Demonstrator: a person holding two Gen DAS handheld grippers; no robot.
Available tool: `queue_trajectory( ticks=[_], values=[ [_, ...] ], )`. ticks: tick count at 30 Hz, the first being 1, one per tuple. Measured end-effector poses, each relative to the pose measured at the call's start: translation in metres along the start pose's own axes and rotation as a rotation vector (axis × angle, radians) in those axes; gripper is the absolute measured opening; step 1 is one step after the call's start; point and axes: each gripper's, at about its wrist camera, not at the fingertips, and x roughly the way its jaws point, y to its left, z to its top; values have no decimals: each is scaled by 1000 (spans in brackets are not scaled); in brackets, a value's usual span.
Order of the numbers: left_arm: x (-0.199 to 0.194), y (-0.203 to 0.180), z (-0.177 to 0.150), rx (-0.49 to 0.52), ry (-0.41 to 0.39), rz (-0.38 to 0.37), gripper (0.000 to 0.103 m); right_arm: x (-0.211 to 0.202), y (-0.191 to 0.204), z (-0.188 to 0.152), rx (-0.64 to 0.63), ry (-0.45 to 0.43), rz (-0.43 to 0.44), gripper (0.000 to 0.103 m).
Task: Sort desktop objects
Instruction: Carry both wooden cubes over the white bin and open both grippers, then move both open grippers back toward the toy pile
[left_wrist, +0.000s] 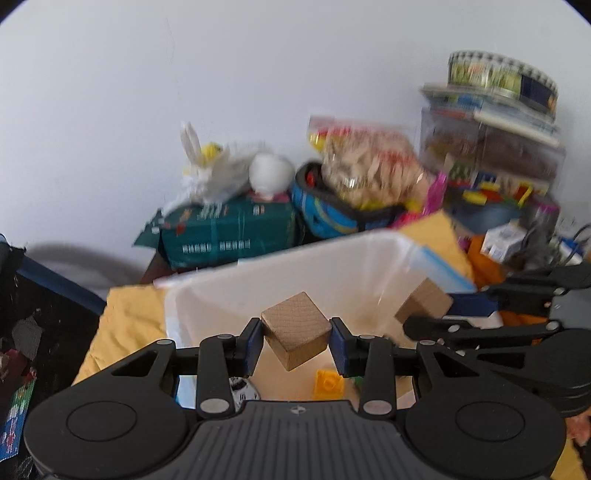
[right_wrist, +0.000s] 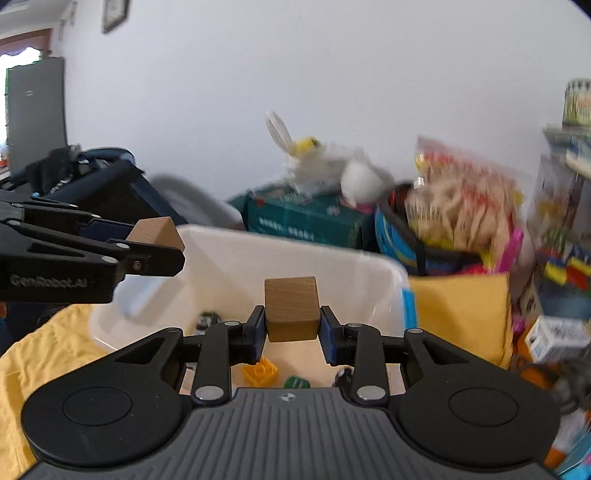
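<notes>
While over white bin (left_wrist: 280, 266), two tongs (left_wrist: 295, 341) (right_wrist: 292, 325) each clamp one wooden cube (left_wrist: 295, 332) (right_wrist: 291, 308).

You can read one marking only: "GenRobot.AI", in pale letters on the black side of the left gripper (right_wrist: 157, 242), seen from the right wrist view to the left of your right tool. The green carton (right_wrist: 306, 218) beyond the tool's tips carries rows of white print, but blur leaves them unreadable. The round tin (left_wrist: 502, 75) far right of your left tool shows printing too smeared to read.
</notes>
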Motion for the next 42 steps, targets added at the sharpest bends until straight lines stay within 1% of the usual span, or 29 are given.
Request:
queue_trajectory(
  ticks=[3,6,8,9,10,12,13,14,15,17,19,22,23,25,27,28,29,31,33,34,35,37,39,40,42],
  values=[
    [11,1,-7,-13,47,-4,42,14,-1,-7,11,39,-12,34],
    [9,4,-14,-57,58,3,44,25,-2,-13,11,71,-29,34],
    [1,4,-15,-61,36,-1,48,28,0,-18,7,79,-25,36],
    [-7,3,-15,-50,15,0,49,28,1,-20,-2,80,-22,41],
    [-14,2,-15,-40,-1,2,51,25,3,-22,-7,70,-26,43],
    [-33,-1,-16,-30,-43,10,58,17,3,-22,4,44,-24,43],
    [-45,-2,-20,-31,-64,8,65,11,3,-22,13,31,-18,43],
    [-53,-4,-23,-28,-79,4,69,5,2,-21,20,17,-11,43],
    [-64,-6,-30,-24,-96,5,70,-2,2,-20,25,2,-7,43],
    [-76,-11,-43,3,-100,21,72,-17,3,-20,32,-25,4,43],
    [-83,-15,-60,22,-84,62,72,-32,4,-24,35,-46,10,48],
    [-87,-22,-88,33,-30,60,72,-50,4,-37,54,-47,21,50],
    [-86,-24,-95,42,-6,72,72,-53,5,-42,60,-42,23,50],
    [-80,-26,-109,40,67,102,72,-58,9,-57,53,-18,27,50],
    [-77,-21,-122,-11,106,90,72,-59,12,-70,47,21,37,50],
    [-77,-18,-127,-50,122,72,72,-60,13,-77,54,29,47,50],
    [-78,-16,-131,-88,138,71,72,-63,14,-82,58,34,61,50],
    [-81,-15,-137,-116,137,99,72,-68,18,-92,46,51,90,51],
    [-89,-20,-142,-94,110,137,72,-74,23,-100,25,58,102,53],
    [-92,-23,-144,-87,104,145,72,-75,25,-103,14,66,112,53],
    [-95,-24,-146,-92,101,138,72,-77,27,-107,13,72,117,54],
    [-102,-28,-149,-109,98,100,72,-79,29,-112,16,80,126,54],
    [-103,-34,-153,-119,104,94,72,-81,30,-121,24,94,135,55],
    [-102,-36,-155,-116,120,87,72,-80,30,-124,29,109,141,55],
    [-98,-42,-160,-79,168,51,72,-79,33,-132,30,138,152,55]
  ],
)
